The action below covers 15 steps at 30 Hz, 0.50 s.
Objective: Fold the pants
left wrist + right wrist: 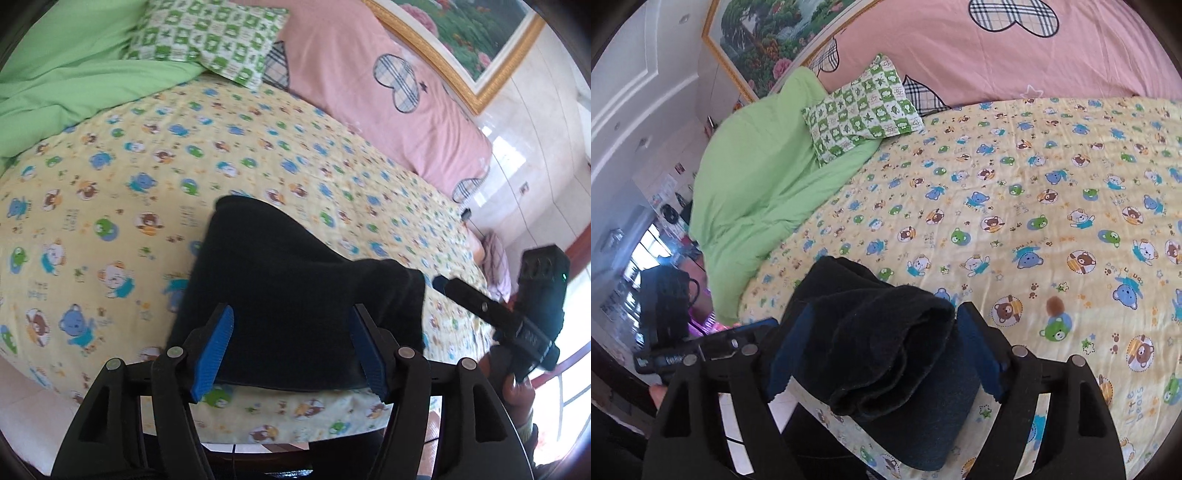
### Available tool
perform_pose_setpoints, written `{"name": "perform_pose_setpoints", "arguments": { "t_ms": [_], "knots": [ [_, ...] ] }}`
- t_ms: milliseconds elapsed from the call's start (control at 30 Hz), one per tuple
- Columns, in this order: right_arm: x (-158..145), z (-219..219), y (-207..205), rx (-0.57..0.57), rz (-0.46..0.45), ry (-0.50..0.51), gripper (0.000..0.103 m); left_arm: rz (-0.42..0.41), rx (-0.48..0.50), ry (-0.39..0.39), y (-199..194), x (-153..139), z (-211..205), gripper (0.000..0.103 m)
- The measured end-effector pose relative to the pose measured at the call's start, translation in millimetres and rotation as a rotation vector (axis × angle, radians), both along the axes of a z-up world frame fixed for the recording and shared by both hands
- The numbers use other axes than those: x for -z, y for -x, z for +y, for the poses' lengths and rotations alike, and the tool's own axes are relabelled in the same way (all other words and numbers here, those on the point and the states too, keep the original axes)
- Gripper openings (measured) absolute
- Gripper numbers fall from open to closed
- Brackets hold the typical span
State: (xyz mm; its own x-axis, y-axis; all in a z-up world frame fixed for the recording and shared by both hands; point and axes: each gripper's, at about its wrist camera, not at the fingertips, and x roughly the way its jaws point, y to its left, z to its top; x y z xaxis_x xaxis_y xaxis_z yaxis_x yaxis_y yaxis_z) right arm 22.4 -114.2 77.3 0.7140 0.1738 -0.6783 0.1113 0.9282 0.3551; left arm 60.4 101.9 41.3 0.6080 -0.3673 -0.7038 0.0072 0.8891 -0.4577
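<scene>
Folded black pants [280, 295] lay on the bed [147, 184]; the left gripper [291, 347] and the right gripper [882, 354] were both released, straddling them.

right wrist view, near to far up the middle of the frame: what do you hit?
Right gripper → black pants bunched between its open fingers → yellow bear-print sheet → green-checked pillow → pink duvet.

Bright, soft daylight; glare on the glossy wall [517, 155]; heavy fisheye bending and dark corners; slight blur throughout.
</scene>
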Motion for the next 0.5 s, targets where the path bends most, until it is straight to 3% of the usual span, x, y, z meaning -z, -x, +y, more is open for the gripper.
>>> {"name": "perform_pose_setpoints", "arguments": {
  "t_ms": [267, 500],
  "knots": [
    [3.9, 28.3, 1.3, 0.086, 0.037, 0.161, 0.091, 0.021, -0.068, -0.011, -6.9, 8.3, 29.7, 0.073],
    [12.9, 20.8, 12.8, 0.241, 0.053, 0.117, 0.093, 0.044, -0.087, -0.007, -17.1, 17.0, 38.3, 0.075]
  ]
}}
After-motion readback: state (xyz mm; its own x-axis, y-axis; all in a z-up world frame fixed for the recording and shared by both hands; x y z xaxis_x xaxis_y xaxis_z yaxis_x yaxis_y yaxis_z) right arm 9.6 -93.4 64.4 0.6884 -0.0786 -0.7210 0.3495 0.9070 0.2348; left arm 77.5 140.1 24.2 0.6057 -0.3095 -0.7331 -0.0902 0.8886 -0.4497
